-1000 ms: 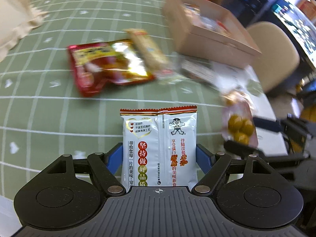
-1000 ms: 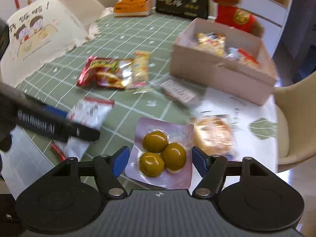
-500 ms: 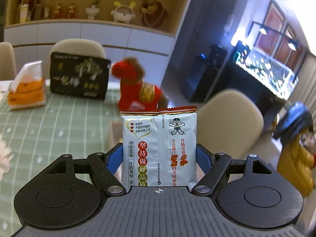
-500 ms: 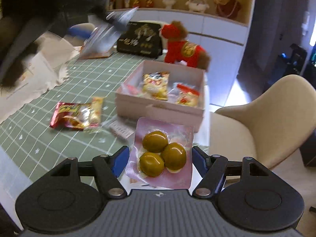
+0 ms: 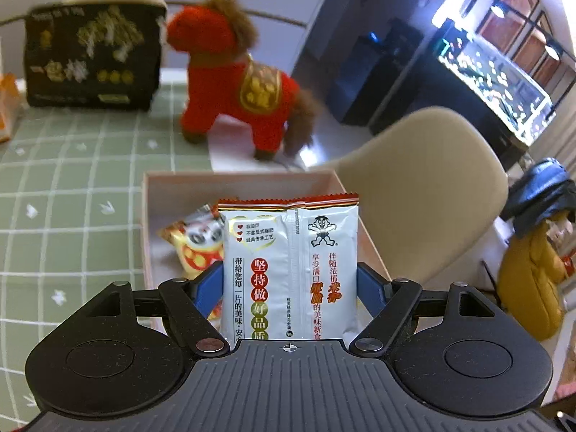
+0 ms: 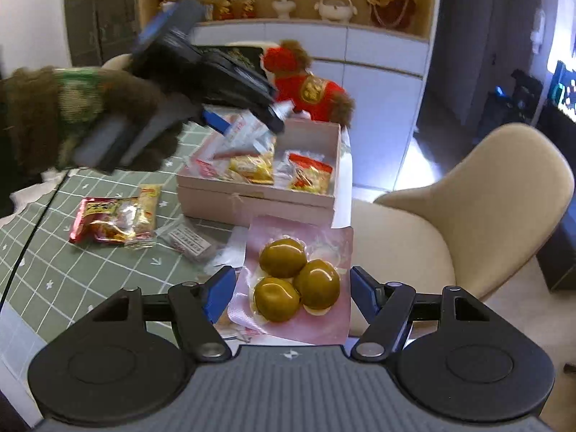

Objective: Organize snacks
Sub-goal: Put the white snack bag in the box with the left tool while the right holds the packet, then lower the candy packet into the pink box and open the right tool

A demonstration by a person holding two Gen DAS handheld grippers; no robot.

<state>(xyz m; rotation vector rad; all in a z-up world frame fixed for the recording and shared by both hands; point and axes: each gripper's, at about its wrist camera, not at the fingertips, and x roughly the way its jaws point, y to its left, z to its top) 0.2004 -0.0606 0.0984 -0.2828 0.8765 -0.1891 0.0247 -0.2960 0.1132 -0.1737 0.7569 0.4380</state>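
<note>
L gripper [image 5: 289, 280], jaws clamped on white rice-cracker pack [image 5: 289, 270], now up off the green cloth and over the pink box [image 6: 259, 198], far right: drop looks next. R gripper [image 6: 288, 288] grips olive pouch [image 6: 297, 280], lifted near box front

White snack packet's [image 5: 289, 273] lower end hidden behind the left hand-held gripper [image 5: 289, 284], black box's [image 5: 91, 59] print blurred, orange pack [image 5: 7, 108] cut off at worktop's [image 5: 72, 187] far left edge.

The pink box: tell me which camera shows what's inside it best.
The right wrist view. It shows the whole pink box from the side and above, with several snack packets inside. In the left wrist view the white packet held by the left gripper hides much of the box interior.
</note>
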